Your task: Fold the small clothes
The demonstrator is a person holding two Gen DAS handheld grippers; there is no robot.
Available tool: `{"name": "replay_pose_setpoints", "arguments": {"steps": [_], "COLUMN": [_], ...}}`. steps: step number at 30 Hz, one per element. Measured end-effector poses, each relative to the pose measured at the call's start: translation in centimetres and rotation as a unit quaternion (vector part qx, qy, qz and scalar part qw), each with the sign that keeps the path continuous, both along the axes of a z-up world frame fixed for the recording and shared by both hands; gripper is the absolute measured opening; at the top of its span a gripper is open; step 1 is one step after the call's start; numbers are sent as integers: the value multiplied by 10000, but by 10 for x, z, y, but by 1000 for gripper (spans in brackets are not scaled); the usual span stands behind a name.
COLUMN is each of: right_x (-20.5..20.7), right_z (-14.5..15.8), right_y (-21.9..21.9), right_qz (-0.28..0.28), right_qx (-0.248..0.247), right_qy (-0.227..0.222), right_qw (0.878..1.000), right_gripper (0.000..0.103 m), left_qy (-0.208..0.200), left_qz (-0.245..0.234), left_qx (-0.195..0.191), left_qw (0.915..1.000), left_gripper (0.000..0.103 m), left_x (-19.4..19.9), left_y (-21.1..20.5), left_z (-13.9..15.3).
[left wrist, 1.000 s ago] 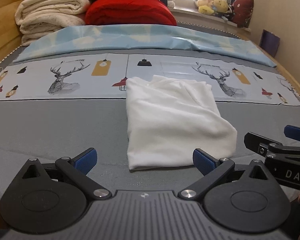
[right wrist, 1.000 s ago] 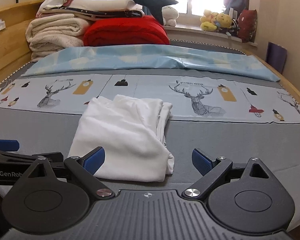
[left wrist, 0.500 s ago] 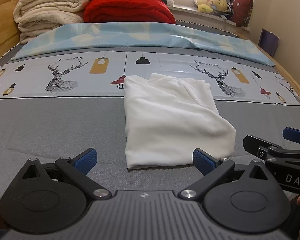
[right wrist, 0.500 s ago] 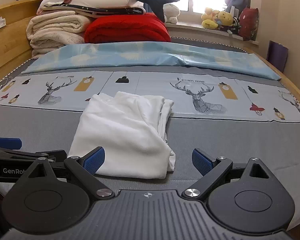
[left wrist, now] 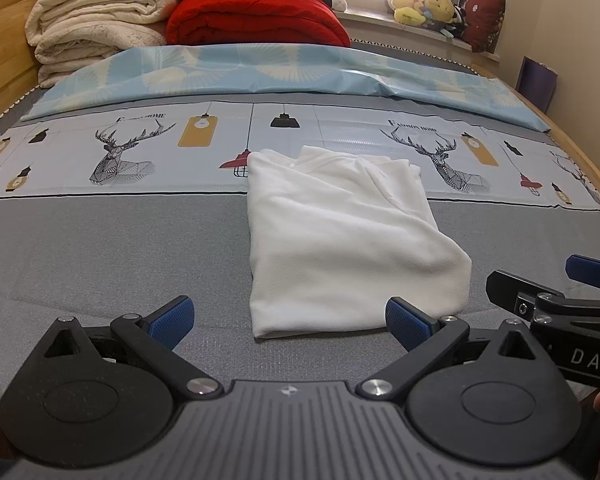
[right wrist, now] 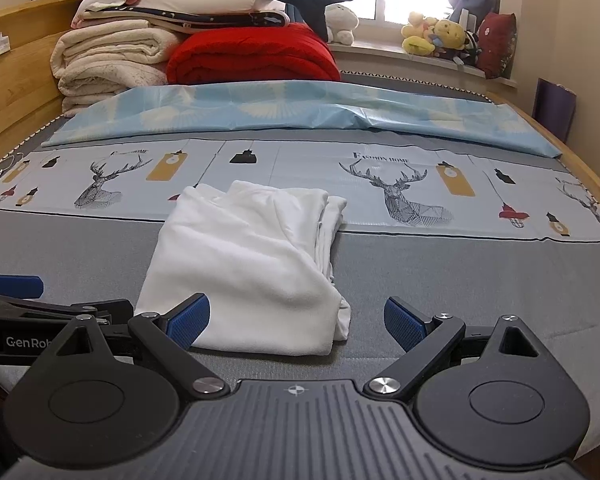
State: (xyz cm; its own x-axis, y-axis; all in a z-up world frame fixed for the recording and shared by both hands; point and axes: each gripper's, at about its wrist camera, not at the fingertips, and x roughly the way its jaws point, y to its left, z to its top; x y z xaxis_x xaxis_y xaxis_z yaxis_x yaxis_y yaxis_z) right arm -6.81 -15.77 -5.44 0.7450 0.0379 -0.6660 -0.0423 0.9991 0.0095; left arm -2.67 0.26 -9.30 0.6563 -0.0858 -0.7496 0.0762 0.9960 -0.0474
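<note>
Folded white garment (left wrist: 340,240) on grey bed (left wrist: 100,248), both grippers' fingers (left wrist: 172,316) spread, empty

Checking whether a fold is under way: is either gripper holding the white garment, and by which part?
Nothing is held. The left gripper and right gripper are open, short of the white garment.

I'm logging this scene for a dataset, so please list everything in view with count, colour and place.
folded garment: one, white, on the grey bed cover near the front edge
printed sheet: one, pale with deer and lamps, across mid-bed
blue sheet: one, light blue, behind it
blankets: stacked, cream, far left
red quilt: one, beside the blankets
plush toys: several, mostly yellow, on the windowsill
left gripper: black with blue pads, open, empty
right gripper: same, open, empty
</note>
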Motion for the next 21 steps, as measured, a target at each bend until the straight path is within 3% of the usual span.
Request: {"name": "replay_pose_setpoints", "arguments": {"steps": [21], "right_x": [0], "right_z": [-2], "right_y": [-1], "right_qz": [-2], "right_qx": [8], "right_qy": [17], "right_qw": [10000], "right_gripper": [94], "left_qy": [5], "left_qz": [3], "left_qx": [1], "left_qw": [10000], "left_gripper": [102], "left_x": [0], "left_y": [0], "left_z": [0]}}
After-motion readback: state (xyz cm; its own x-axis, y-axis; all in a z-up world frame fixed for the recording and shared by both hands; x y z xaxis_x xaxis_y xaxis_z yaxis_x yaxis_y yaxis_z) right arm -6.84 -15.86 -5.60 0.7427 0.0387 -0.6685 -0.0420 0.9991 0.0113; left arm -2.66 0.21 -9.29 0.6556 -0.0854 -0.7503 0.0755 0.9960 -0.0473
